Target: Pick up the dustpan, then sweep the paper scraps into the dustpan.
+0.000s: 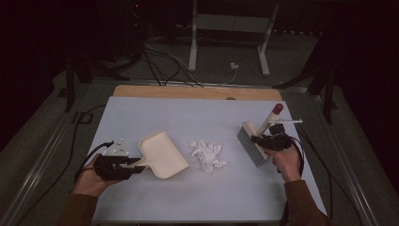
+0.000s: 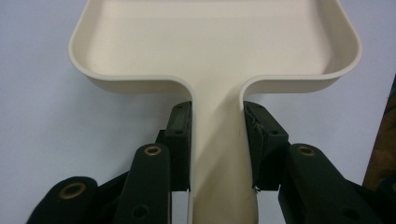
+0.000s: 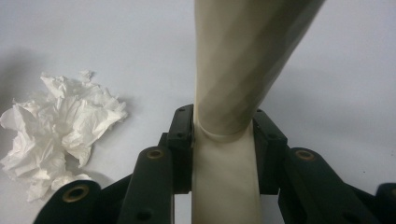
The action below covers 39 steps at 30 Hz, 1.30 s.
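Note:
A cream dustpan (image 1: pixel 162 154) rests on the pale table (image 1: pixel 141 113) at the left, its mouth facing the middle. My left gripper (image 1: pixel 137 165) is shut on the dustpan's handle (image 2: pixel 219 154), a black pad on each side of it. A crumpled white tissue (image 1: pixel 207 154) lies in the middle, between the dustpan and the brush. At the right, a cream hand brush (image 1: pixel 254 141) with grey bristles and a red-tipped handle stands tilted, bristles down on the table. My right gripper (image 1: pixel 261 139) is shut on the brush handle (image 3: pixel 224 140). The tissue (image 3: pixel 56 130) lies to the left in the right gripper view.
Small white bits (image 1: pixel 117 145) lie on the table near my left hand. A wooden board (image 1: pixel 197 92) borders the table's far edge. Cables (image 1: pixel 160 61) and a metal stand's legs (image 1: pixel 193 47) sit on the floor beyond it.

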Each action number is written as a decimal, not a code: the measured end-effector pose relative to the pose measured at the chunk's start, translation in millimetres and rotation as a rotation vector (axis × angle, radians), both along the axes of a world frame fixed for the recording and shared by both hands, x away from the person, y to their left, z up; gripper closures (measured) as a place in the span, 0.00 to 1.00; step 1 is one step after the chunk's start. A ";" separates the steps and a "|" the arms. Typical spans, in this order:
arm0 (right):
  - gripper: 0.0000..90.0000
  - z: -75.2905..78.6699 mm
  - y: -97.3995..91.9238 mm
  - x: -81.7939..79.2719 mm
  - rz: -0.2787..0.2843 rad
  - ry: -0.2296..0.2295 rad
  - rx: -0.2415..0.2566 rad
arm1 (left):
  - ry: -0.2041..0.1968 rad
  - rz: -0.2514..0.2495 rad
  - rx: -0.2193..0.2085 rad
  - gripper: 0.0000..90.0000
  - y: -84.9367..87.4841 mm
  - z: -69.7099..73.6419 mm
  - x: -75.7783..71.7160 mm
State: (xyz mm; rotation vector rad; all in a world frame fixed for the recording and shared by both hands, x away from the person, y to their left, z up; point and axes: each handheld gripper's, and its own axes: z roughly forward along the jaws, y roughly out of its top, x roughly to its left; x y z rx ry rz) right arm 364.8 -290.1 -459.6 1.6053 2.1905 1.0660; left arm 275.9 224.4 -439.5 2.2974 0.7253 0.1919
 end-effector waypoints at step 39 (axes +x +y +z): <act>0.74 -0.3 0.0 0.6 -0.001 0.001 0.002 | 0.035 -0.097 0.097 0.74 -33.8 -9.8 6.7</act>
